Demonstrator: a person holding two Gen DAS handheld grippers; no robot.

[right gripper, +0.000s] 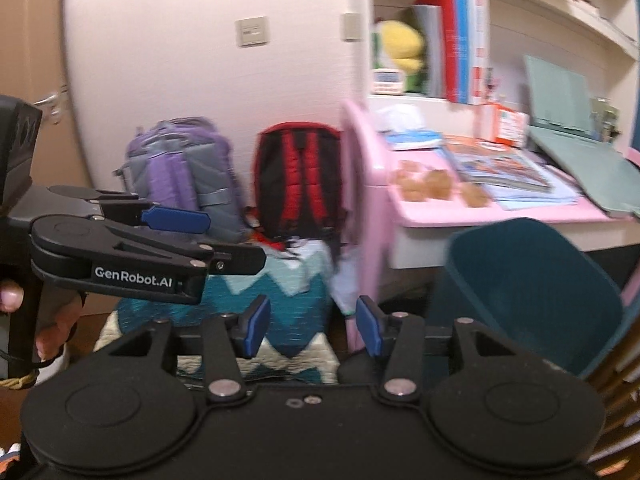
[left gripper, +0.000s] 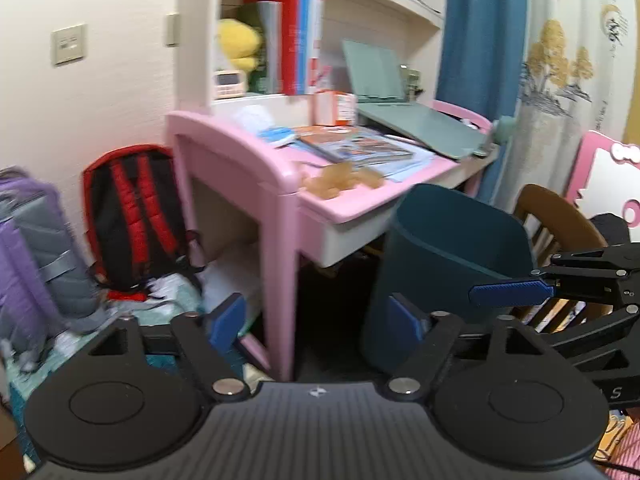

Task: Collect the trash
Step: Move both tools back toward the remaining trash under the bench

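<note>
Both tongs, left tongs (left gripper: 316,316) and right tongs (right gripper: 308,326), are open w/ nothing held. Crumpled tan paper scraps (left gripper: 340,180) lie on pink plastic bench (left gripper: 240,148), above dark teal plastic bin (left gripper: 448,264). Risk: scraps sit at bench edge, a careless grab may push them to the floor.

You can read "GenRobot.AI" in white letters on the black side of the left gripper (right gripper: 176,216), where it reaches in from the left of the right wrist view. In the left wrist view, a single white "S" shows on the black body of the right gripper (left gripper: 508,294) at the far right edge. The books, the orange box and the small clock on the desk carry print too blurred for you to read.
</note>
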